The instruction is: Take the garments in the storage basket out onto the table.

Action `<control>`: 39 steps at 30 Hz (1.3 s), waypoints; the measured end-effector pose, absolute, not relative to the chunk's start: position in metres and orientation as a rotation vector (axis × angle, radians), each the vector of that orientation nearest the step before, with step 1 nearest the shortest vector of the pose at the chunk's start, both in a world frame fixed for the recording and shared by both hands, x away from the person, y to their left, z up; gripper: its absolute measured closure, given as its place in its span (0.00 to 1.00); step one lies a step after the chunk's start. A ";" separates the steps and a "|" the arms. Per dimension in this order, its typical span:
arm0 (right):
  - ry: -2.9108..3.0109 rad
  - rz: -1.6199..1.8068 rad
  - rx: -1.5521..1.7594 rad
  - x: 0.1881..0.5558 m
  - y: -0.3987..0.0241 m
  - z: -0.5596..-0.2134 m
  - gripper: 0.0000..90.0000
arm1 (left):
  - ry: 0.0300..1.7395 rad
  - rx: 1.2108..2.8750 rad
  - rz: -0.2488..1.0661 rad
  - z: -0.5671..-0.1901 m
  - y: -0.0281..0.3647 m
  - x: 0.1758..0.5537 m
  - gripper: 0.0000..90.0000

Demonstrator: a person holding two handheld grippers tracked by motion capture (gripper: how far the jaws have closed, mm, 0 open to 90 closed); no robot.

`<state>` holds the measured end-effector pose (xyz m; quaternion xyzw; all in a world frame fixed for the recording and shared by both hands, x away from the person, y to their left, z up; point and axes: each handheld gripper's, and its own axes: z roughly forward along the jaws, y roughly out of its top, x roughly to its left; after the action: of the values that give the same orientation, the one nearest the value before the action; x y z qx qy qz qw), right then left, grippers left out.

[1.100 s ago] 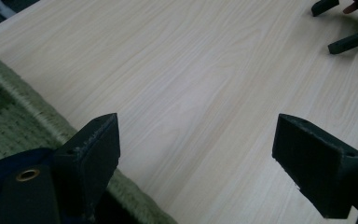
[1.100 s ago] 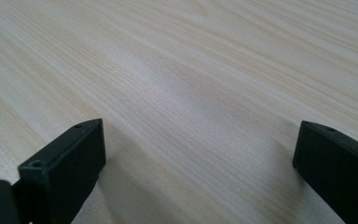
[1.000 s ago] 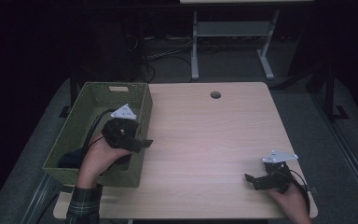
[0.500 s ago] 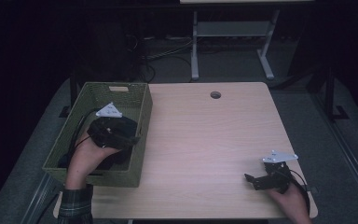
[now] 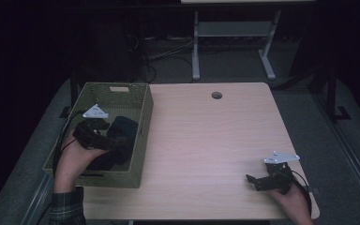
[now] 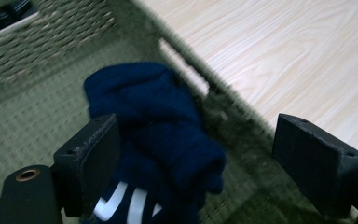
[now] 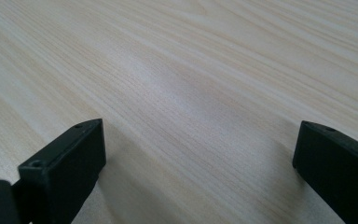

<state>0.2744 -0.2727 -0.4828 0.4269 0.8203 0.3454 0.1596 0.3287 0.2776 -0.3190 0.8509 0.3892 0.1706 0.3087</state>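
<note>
I have the left gripper (image 5: pixel 104 136) down inside the green woven basket (image 5: pixel 143 123), which sits at about 9 o'clock on the bench (image 5: pixel 215 140). Its fingers (image 6: pixel 91 154) stand wide, with the dark blue bundled cloth (image 6: pixel 163 140) lying between them on the basket floor, hard against the wall nearest the bench top. One pad is beside the bundle, and I can't tell whether it touches.

My worry is the far finger: it sits over or past the basket rim, so closing from here could pinch the wicker wall along with the cloth, or drag the basket. A loose bundle like this may also unroll if I catch just 1 fold, and the lift would then trail fabric over the rim.

The right gripper (image 5: pixel 267 180) rests at about 5 o'clock on the bare bench, fingers wide and holding nothing.

No writing can be read. The cloth shows white stripes (image 6: pixel 121 205) near its lower edge, possibly part of a logo, too cropped to tell.
</note>
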 end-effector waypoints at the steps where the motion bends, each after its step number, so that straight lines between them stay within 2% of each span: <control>1: 2.343 0.986 1.218 0.275 -0.273 -0.483 0.02 | 1.029 2.249 0.451 -0.319 0.278 0.329 0.17; 11: 2.344 0.987 1.219 0.274 -0.273 -0.483 0.02 | 1.112 2.298 0.457 -0.329 0.288 0.330 0.17; 28: 2.343 0.985 1.218 0.275 -0.273 -0.483 0.02 | 1.157 2.426 0.351 -0.356 0.283 0.341 0.17; 39: 2.342 0.985 1.218 0.275 -0.273 -0.483 0.02 | 1.201 2.469 0.330 -0.371 0.279 0.348 0.16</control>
<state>0.2745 -0.2727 -0.4830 0.4266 0.8203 0.3450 0.1611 0.3482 0.2794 -0.3713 0.8770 0.4267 0.1174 0.1872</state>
